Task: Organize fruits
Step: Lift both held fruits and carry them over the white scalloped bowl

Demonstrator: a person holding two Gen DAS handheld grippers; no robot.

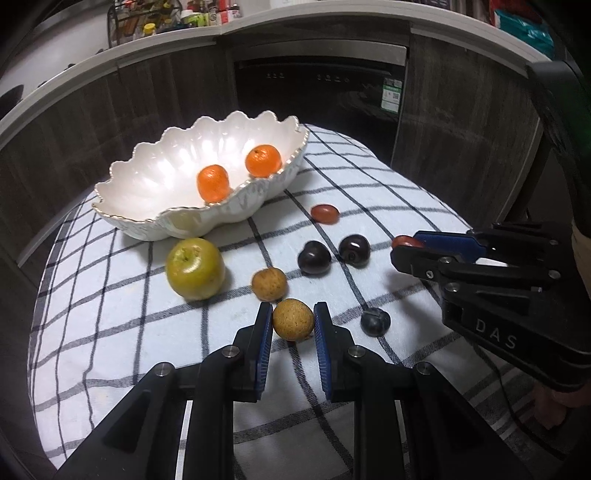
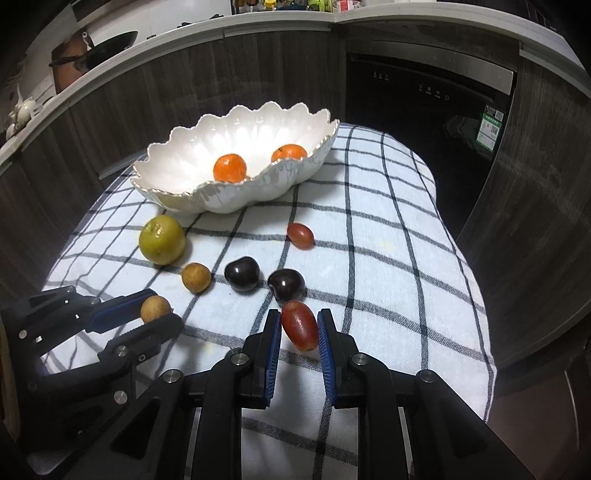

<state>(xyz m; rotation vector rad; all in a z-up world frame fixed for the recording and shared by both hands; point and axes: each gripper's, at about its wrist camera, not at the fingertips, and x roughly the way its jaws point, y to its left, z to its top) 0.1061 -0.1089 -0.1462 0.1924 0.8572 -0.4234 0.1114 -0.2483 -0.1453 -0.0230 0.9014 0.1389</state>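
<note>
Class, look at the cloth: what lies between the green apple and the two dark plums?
A small tan fruit lies on the checked cloth between the green apple and the dark plums, shown in both wrist views.

Checked cloth [image 2: 388, 229] over table; dark cabinets [image 2: 221, 74]; black dishwasher [image 2: 424, 96]; wok [image 2: 107, 46]; counter bottles [image 1: 199, 14].

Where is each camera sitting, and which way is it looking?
Left wrist view: sits on the left tool, looking forward and down at the checked cloth; its pads grip a tan round fruit; the right tool shows at right.
Right wrist view: sits on the right tool, looking forward and down; it grips a red grape; the left tool shows at left.
Shared: white bowl holding two oranges, green apple, two dark plums.
</note>
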